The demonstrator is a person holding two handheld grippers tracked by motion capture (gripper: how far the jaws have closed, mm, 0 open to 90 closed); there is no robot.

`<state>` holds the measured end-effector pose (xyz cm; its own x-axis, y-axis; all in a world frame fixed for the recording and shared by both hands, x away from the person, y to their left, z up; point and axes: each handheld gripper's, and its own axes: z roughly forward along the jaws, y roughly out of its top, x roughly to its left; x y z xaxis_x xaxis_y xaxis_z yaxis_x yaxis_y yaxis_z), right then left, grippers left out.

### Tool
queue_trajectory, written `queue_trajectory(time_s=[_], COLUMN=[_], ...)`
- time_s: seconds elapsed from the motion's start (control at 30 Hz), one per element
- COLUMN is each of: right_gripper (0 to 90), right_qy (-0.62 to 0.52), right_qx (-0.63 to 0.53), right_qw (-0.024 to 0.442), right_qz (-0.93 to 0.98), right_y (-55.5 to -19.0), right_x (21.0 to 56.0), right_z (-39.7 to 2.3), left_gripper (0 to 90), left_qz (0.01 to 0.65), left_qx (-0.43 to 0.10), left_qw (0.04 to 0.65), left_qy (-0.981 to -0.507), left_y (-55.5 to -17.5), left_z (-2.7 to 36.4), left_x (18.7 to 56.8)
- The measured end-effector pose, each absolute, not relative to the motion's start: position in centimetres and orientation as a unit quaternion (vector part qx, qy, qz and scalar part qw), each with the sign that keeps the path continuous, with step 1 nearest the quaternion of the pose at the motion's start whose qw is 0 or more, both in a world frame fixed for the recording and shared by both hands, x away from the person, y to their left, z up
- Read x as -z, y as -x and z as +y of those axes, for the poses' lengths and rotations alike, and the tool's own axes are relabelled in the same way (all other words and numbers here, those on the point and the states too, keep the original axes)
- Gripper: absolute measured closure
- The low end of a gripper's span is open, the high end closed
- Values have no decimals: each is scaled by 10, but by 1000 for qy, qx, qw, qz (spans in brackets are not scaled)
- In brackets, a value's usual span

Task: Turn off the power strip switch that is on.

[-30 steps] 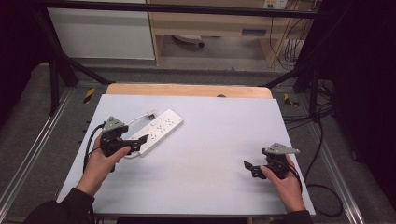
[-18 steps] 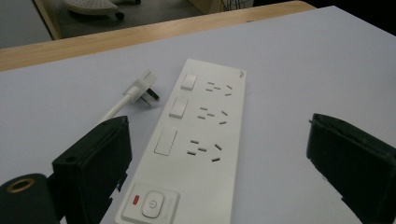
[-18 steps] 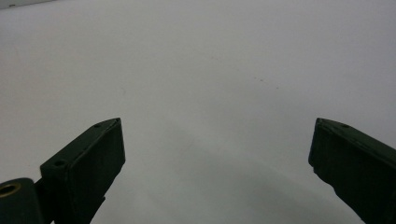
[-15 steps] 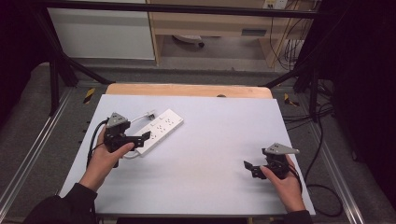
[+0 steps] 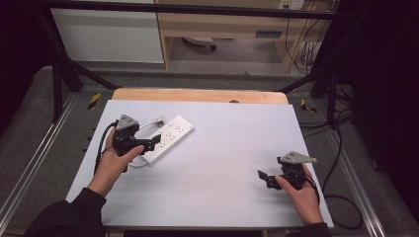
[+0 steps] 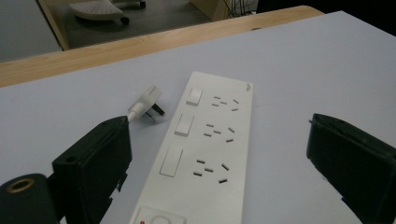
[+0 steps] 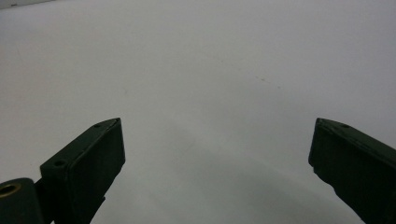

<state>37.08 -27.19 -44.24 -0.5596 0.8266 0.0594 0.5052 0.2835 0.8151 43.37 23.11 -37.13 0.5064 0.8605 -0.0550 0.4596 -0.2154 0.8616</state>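
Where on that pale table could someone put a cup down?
Bare room: the wide middle stretch between the white plastic power strip and the right gripper. Crowded: the left side, where the left gripper, strip and white plug sit.

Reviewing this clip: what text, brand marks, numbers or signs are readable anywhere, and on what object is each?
No text is legible.
Power strip: a small mark near its far corner, too small and blurred to read.
Same strip, near end: a red spot, partly cut off by the frame; no lettering can be made out.
Plug: no marking visible.
Table: plain, no print.
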Motion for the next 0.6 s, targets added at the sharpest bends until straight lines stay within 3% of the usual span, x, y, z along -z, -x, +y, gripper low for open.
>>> queue_trajectory(time_s=[0.6], right_gripper=[42], right_qy=[-429], right_qx=[-417], right_qw=[192], right_qz=[778], right_y=[-370], right_x=[443], right_z=[-272], left_gripper=[71], left_qz=[441], left_qx=[-236], left_qw=[433], left_qy=[-750], left_y=[-455], left_z=[229], left_x=[363])
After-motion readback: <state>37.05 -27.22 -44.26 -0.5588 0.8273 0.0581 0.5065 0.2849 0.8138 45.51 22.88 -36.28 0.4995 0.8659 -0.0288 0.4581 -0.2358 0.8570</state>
